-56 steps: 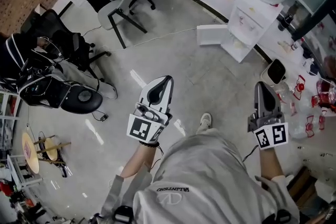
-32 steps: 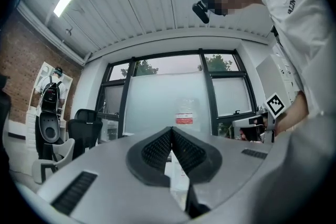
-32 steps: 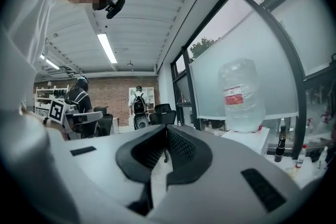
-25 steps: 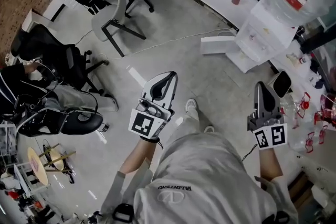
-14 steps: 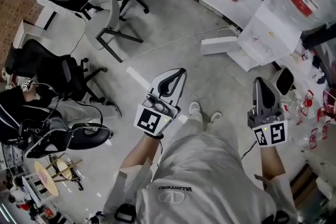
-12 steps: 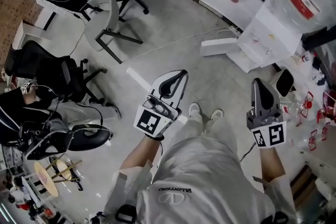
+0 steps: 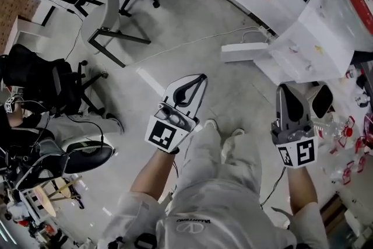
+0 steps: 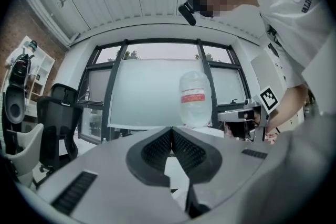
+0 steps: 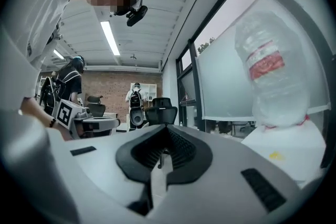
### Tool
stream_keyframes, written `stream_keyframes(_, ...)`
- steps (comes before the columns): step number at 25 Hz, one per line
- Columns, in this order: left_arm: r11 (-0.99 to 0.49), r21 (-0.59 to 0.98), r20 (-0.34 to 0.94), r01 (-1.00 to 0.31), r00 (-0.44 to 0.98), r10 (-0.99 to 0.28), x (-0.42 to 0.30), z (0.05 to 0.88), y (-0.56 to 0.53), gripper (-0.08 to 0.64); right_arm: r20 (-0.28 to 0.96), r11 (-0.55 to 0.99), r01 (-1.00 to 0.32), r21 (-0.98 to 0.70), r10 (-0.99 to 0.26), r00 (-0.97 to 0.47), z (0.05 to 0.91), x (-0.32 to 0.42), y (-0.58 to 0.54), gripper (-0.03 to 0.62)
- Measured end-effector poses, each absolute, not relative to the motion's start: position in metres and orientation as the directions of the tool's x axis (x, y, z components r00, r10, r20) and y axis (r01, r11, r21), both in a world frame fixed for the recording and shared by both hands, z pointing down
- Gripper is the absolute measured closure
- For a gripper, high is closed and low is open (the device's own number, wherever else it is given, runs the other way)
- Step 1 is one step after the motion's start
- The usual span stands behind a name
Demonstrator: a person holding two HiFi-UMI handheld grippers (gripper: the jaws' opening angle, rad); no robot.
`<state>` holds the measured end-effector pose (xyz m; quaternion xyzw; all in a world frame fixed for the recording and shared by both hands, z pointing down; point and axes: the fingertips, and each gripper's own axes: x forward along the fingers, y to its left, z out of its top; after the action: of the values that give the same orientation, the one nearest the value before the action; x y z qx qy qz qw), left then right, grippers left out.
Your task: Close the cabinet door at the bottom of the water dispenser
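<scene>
My left gripper [image 7: 199, 79], jaws pressed together and empty, points toward 1 o'clock at the open cabinet door [image 7: 245, 52]; I think closed jaws push better. The right gripper [image 7: 285, 90], also closed on nothing, aims at 12 o'clock toward the water dispenser [image 7: 315, 38].

Glossy polished floor [image 7: 175, 9], clear plastic water bottle [image 9: 273, 76], matt white dispenser [image 7: 309, 35]

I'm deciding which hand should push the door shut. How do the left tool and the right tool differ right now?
In the head view, the left tool angles toward the right, while the right tool points straight ahead. The left tool is over bare floor, short of the open cabinet door. The right tool is nearer the water dispenser. Both tools are shut and empty, and neither touches the door.
</scene>
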<state>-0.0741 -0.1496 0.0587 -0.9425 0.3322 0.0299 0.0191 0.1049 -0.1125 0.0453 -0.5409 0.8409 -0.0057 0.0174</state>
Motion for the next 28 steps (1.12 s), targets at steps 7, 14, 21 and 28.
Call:
stream_keyframes(7,-0.796,-0.09,-0.091,-0.598,0.801,-0.592,-0.049,0.251,-0.209,0.552,-0.014,0.433,-0.901,-0.014,-0.901,-0.433,0.251,0.111,-0.178,0.577)
stream_keyframes(14,-0.798,-0.147,-0.111,-0.585,0.811,-0.574,-0.023,0.424,-0.252,0.552,-0.057,0.471,-0.882,-0.013,-0.881,-0.47,0.427,0.104,-0.243,0.577)
stream_keyframes(21,-0.786,-0.138,-0.088,-0.602,0.798,-0.596,-0.013,0.547,-0.294,0.552,-0.048,0.559,-0.829,0.008,-0.828,-0.559,0.541,0.078,-0.275,0.577)
stream_keyframes(28,-0.81,-0.14,-0.063,-0.569,0.822,-0.567,-0.003,0.618,-0.326,0.552,-0.025,0.589,-0.807,0.035,-0.807,-0.59,0.609,0.075,-0.296,0.577)
